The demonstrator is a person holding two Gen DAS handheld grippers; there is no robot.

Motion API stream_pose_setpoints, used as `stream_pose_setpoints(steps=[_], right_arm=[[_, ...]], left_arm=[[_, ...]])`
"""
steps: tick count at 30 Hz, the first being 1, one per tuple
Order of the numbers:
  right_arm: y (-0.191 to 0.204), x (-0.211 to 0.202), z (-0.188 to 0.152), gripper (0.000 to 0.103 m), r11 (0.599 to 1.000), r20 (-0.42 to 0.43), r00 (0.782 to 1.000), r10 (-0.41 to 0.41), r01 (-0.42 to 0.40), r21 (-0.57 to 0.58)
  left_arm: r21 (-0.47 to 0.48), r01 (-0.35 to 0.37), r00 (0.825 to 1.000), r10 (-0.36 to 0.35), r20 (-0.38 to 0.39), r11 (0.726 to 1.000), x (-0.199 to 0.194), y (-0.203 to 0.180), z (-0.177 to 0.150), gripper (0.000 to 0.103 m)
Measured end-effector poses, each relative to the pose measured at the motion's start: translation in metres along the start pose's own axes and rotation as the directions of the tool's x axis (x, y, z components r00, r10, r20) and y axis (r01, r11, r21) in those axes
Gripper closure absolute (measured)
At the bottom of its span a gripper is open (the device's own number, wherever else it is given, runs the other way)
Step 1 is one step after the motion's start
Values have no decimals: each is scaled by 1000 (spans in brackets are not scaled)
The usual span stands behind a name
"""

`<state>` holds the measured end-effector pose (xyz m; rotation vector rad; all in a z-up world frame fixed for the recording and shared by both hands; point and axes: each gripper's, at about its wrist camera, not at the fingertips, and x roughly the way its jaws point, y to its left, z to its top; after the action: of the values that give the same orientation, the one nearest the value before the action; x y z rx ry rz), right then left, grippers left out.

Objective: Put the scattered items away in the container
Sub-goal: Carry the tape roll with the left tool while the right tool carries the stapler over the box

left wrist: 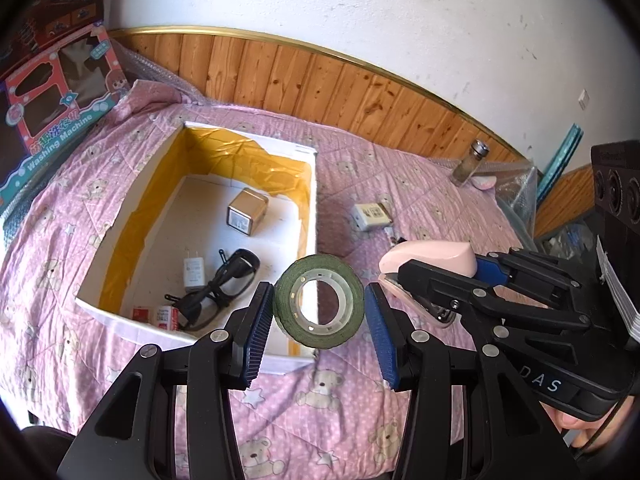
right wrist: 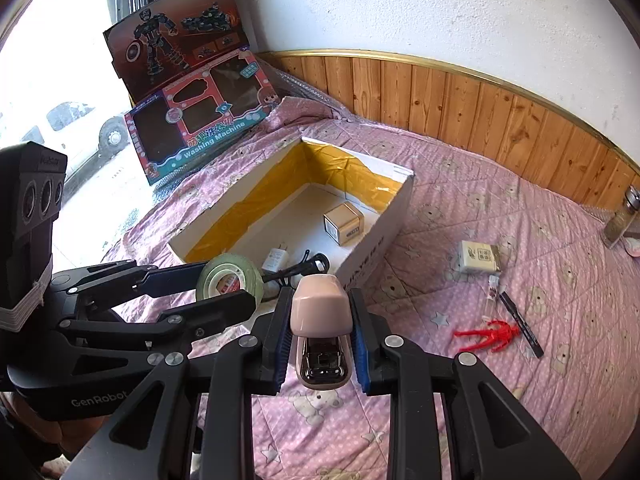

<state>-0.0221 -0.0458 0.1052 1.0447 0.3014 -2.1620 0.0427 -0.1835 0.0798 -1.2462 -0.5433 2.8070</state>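
Observation:
A white box [left wrist: 309, 184] with yellow lining sits on the pink bedspread; it also shows in the right wrist view [right wrist: 372, 248]. Inside lie a tan cube [left wrist: 247, 211], a white plug [left wrist: 193, 274] and black glasses [left wrist: 224, 284]. My left gripper [left wrist: 319, 310] is shut on a green tape roll [left wrist: 320, 302] above the box's near right corner. My right gripper [right wrist: 320, 336] is shut on a pink stapler [right wrist: 321, 316], held just right of the box. On the bedspread lie a white socket [right wrist: 480, 257], a black pen [right wrist: 520, 326] and a red figure [right wrist: 490, 334].
Toy boxes [right wrist: 200, 120] lean at the far left. A glass shaker [right wrist: 620, 216] stands at the far right by the wooden wall panel [right wrist: 480, 104]. Bubble wrap [left wrist: 516, 188] lies at the bed's right end.

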Motion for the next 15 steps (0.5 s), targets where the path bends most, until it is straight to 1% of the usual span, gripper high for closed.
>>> stream_pose_setpoints(steps=[9, 15], right_arm=[[14, 26, 23, 76, 999, -8, 999, 31, -31, -35], [19, 46, 38, 76, 998, -20, 999, 44, -45, -53]], left_arm=[[-46, -20, 1000, 20, 2, 999, 14, 31, 23, 55], [-79, -33, 999, 32, -22, 996, 31, 52, 36, 55]])
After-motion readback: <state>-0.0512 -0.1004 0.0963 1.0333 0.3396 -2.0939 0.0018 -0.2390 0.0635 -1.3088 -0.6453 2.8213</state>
